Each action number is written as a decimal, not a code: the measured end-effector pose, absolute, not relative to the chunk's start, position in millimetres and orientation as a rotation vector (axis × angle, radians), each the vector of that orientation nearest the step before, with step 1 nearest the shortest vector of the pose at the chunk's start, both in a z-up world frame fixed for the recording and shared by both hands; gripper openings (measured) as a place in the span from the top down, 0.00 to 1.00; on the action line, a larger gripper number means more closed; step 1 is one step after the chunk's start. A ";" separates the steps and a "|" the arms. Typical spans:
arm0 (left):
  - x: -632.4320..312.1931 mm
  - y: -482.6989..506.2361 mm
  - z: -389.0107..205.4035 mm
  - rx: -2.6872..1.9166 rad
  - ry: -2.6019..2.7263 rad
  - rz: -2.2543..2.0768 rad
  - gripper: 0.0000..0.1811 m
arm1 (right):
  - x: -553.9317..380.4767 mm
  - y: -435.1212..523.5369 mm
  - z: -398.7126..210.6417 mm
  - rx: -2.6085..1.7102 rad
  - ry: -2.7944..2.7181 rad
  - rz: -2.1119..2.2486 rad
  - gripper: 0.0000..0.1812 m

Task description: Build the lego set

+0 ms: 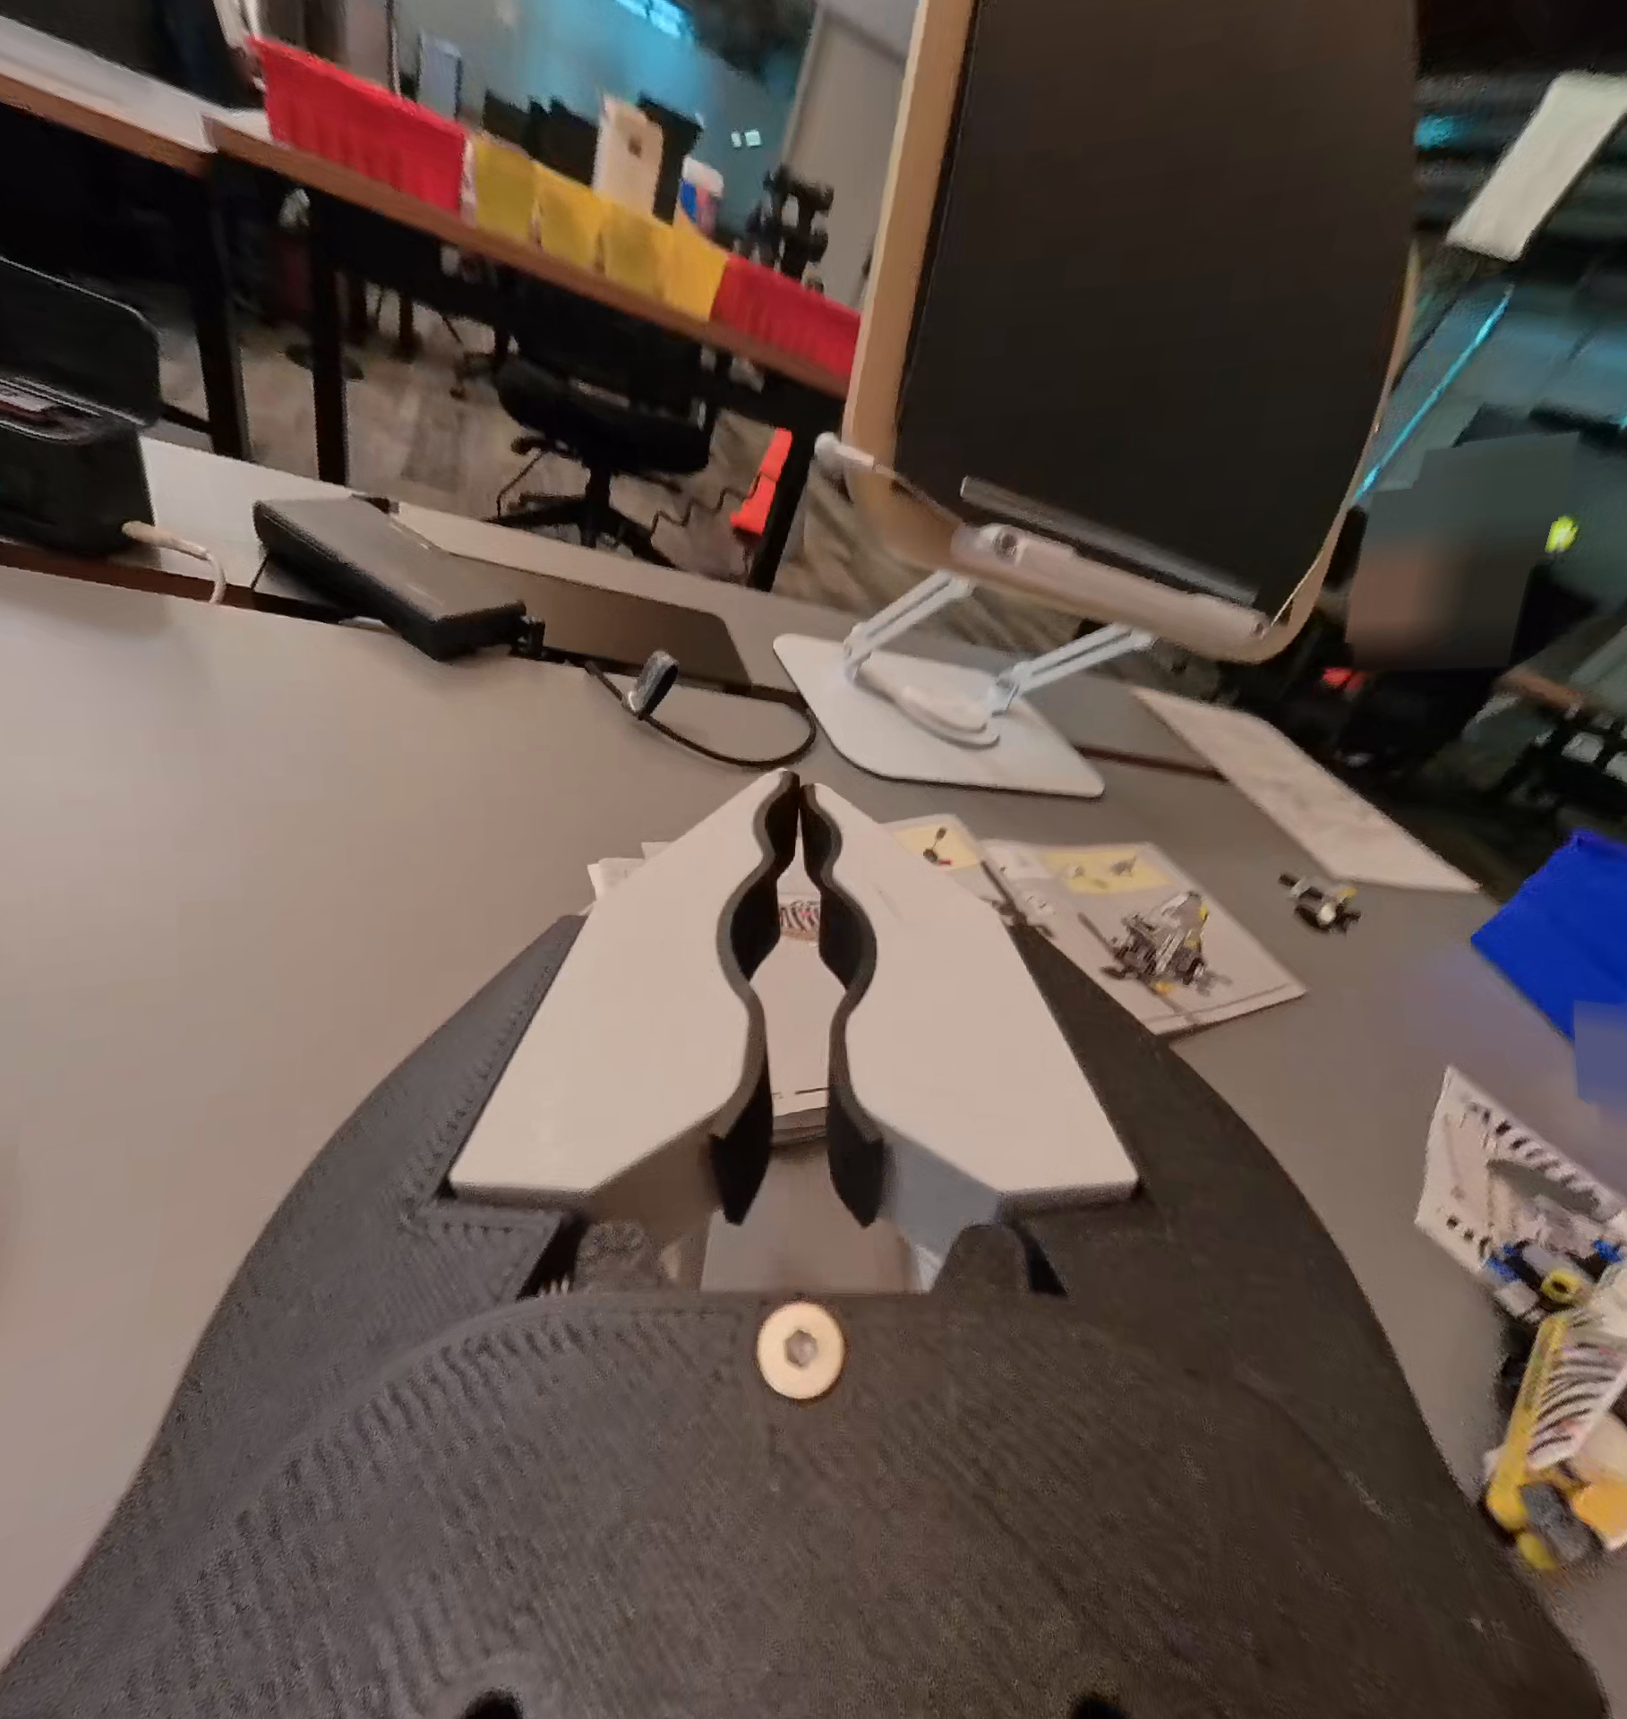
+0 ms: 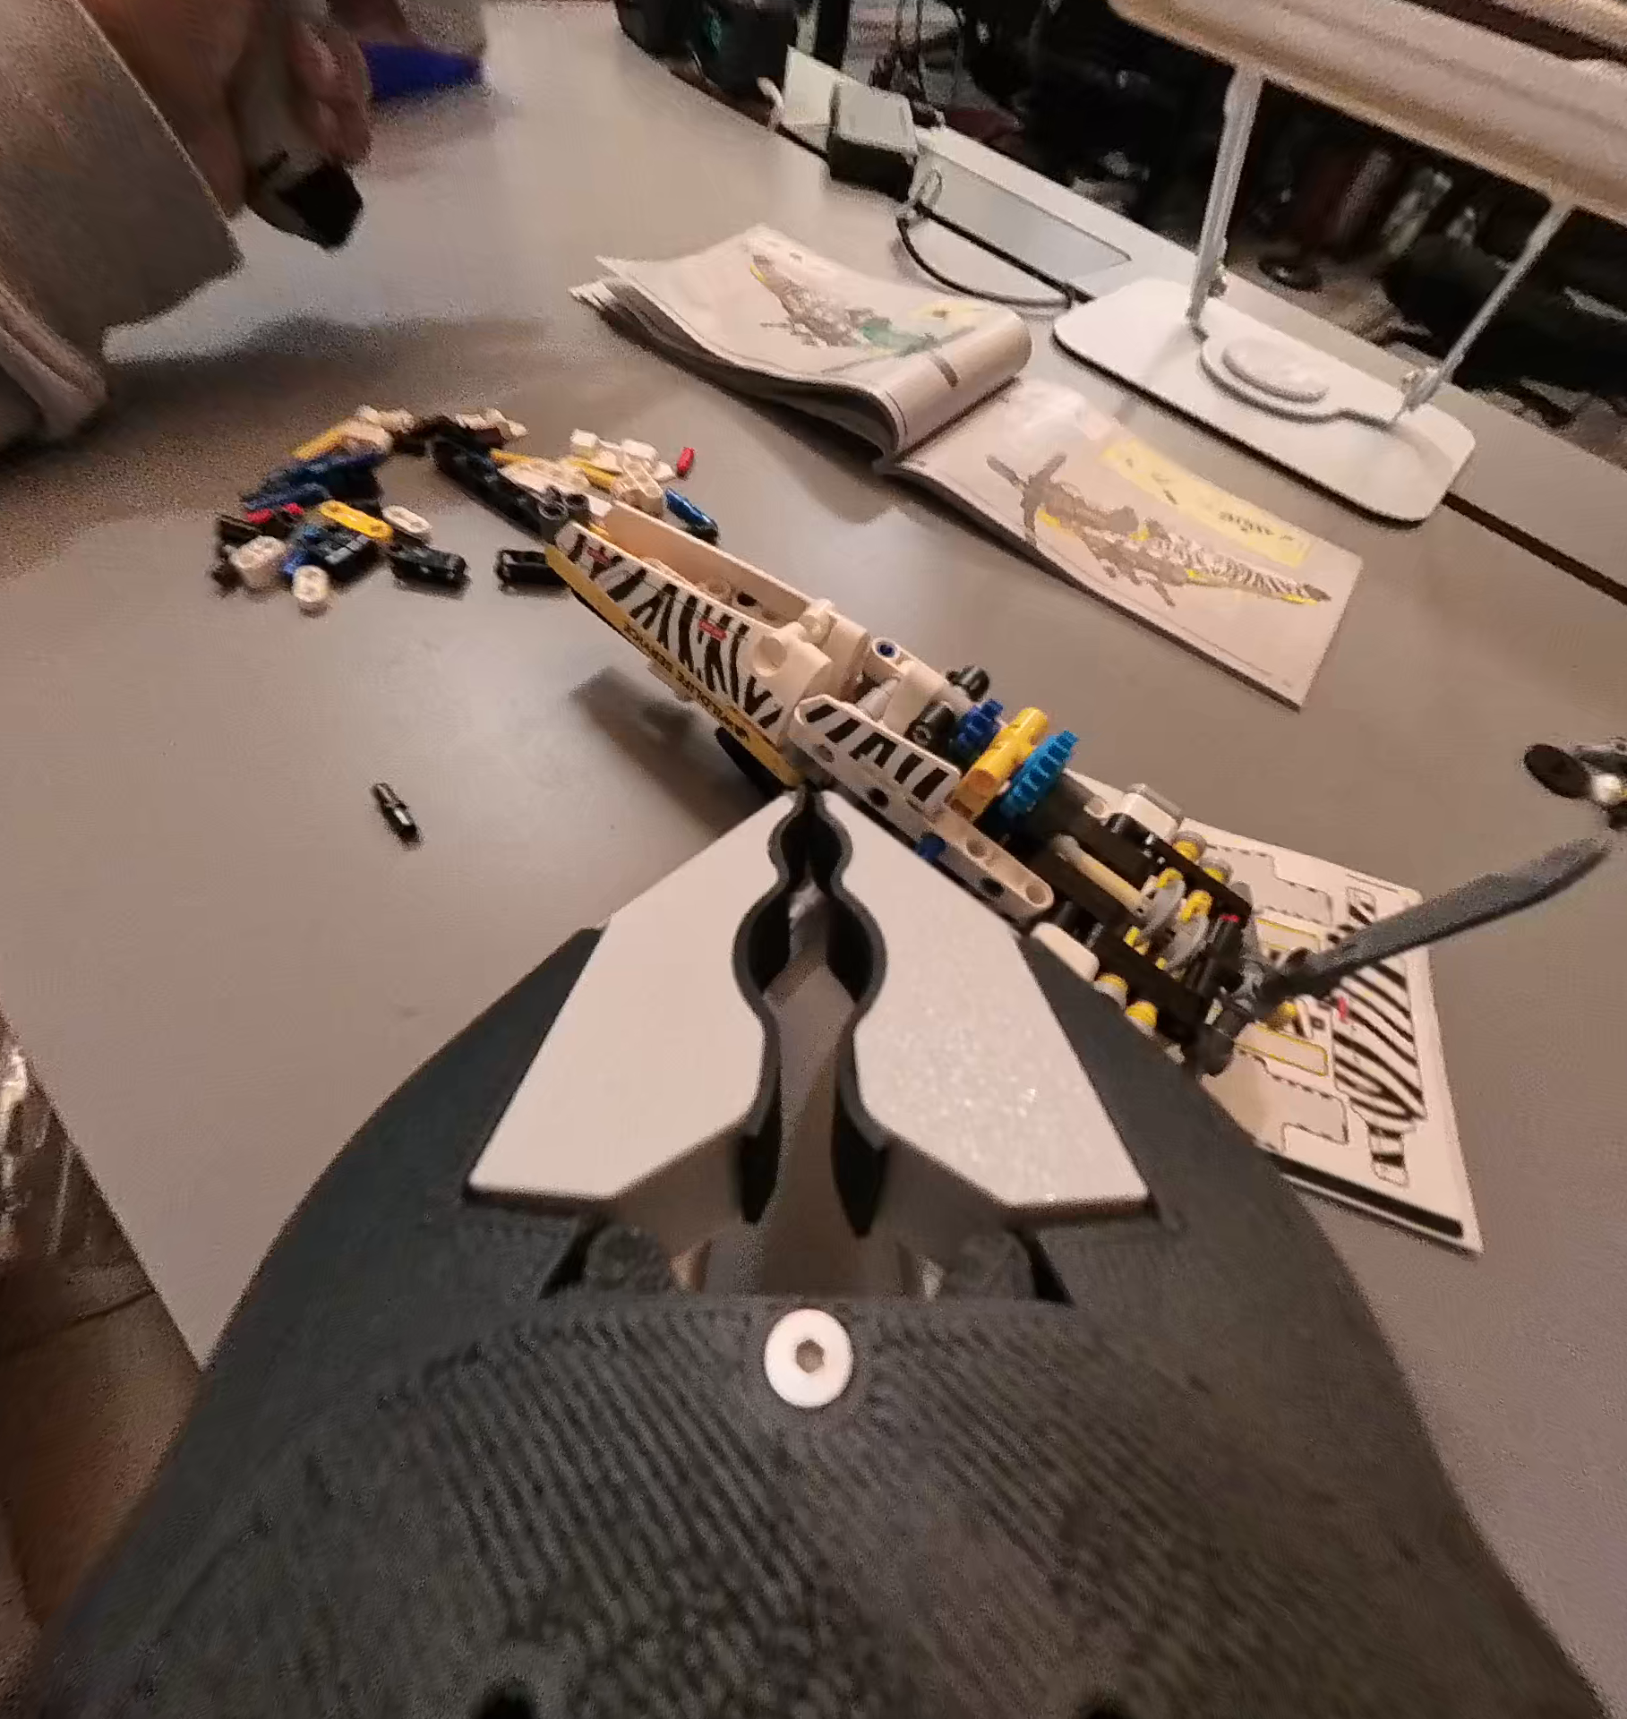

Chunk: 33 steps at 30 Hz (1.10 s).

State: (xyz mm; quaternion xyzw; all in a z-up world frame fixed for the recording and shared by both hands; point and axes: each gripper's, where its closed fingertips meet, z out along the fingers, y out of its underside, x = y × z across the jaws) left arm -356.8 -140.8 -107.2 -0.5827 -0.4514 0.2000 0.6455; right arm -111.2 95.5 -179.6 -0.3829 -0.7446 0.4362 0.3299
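In the right wrist view a long lego helicopter model [image 2: 791, 670] with zebra-striped panels, blue gears and a grey rotor blade [image 2: 1442, 916] lies slanted on the grey table [image 2: 232, 930], its front end on a sticker sheet [image 2: 1349, 1070]. My right gripper [image 2: 805, 809] is shut, its tips right at the model's lower edge; nothing shows between the pads. In the left wrist view my left gripper [image 1: 798, 802] is shut with nothing between its pads, hovering over printed papers [image 1: 795, 916]. The model [image 1: 1572, 1377] is at that view's lower right.
A pile of loose pieces [image 2: 344, 521] and a lone black pin [image 2: 395, 811] lie left of the model. An open instruction booklet [image 2: 977, 437], a small sub-assembly [image 2: 1600, 786] and a screen stand [image 2: 1256, 391] are behind. A sleeve and hand [image 2: 93, 186] are at top left. The left gripper's tips are roughly 35 cm from the right gripper's. To reach the lone black pin [image 2: 395, 811] in a straight line is about 11 cm for my right fingers, about 35 cm for my left.
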 end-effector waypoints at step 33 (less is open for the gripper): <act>-335.7 -118.7 -118.8 -1.476 -0.941 0.414 1.00 | -118.9 108.4 -166.5 -0.873 -1.742 0.899 1.00</act>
